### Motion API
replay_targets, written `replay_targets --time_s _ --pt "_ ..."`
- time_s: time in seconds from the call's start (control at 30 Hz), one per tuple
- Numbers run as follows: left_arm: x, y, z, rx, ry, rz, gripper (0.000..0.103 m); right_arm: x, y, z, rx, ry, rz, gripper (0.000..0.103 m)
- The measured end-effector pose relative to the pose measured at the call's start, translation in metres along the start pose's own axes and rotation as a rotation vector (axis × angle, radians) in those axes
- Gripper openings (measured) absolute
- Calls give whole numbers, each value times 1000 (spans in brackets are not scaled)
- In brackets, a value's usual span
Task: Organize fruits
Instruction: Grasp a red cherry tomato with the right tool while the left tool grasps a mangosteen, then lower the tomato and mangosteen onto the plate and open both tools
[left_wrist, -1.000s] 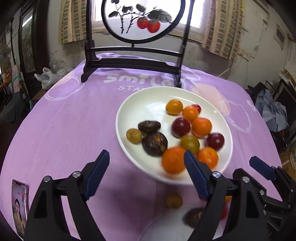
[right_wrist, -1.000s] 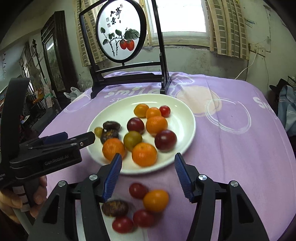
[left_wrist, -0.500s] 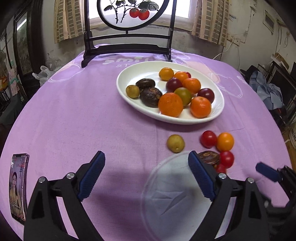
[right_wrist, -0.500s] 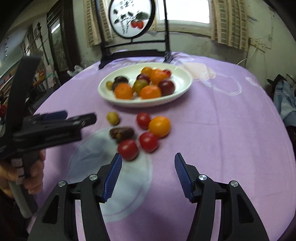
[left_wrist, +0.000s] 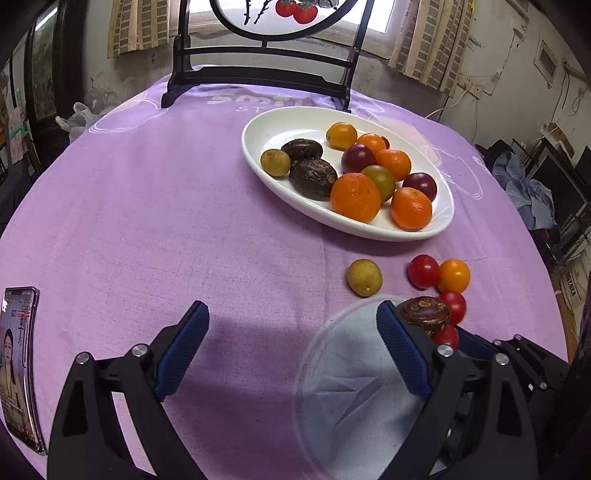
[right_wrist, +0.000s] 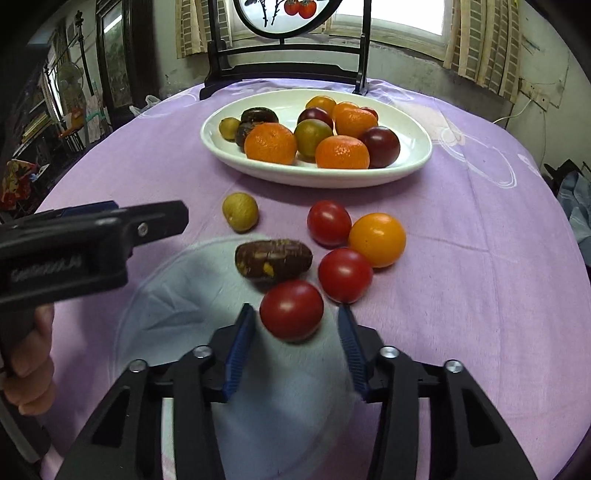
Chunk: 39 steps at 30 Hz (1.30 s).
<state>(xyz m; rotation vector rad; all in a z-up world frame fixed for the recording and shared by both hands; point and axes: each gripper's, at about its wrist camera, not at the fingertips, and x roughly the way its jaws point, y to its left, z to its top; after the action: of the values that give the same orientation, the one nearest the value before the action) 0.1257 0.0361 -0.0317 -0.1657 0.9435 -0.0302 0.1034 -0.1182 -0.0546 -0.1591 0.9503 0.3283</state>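
A white oval plate holds oranges, plums and dark fruits. Loose on the purple cloth lie a yellow-green fruit, a dark fruit, an orange tomato and three red tomatoes. My right gripper is open with its jaws on either side of the nearest red tomato, not touching it. My left gripper is open and empty above the cloth, left of the loose fruit; it also shows in the right wrist view.
A pale round print marks the cloth under the grippers. A black framed screen stand stands behind the plate. A phone lies at the table's left edge. Clutter surrounds the table.
Both grippers have pulled back from the plate toward the near side. My right gripper has dropped low and narrowed its jaws around the nearest red tomato.
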Motion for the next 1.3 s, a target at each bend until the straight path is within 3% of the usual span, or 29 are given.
replay_targets --time_s 0.07,0.3,0.6,0.73,0.87,0.97,1.07,1.13,1.3 --pt "2 0 0 -2 7 0 90 0 -2 0 15 -9 12 32" --pt "4 -5 -2 14 5 -4 90 -18 -19 -10 88 -26 62 32" --pt "-1 -47 -22 174 -4 -55 90 -39 -70 -32 225 -75 59 32" --pt "3 -69 -34 264 2 -26 90 -44 -88 -34 281 -88 58 32" --pt "10 -79 -38 282 21 -8 89 -52 -89 -35 277 -114 65 32" --pt "17 -90 -37 307 44 -10 80 -57 -85 -36 257 -124 66 32" --pt "23 -101 -39 335 52 -18 65 -61 -83 -37 246 -132 71 32" --pt "24 -106 -39 351 47 -40 44 -61 -82 -38 242 -131 66 32" --pt "20 -103 -36 342 62 -52 42 -57 -81 -38 236 -128 56 32"
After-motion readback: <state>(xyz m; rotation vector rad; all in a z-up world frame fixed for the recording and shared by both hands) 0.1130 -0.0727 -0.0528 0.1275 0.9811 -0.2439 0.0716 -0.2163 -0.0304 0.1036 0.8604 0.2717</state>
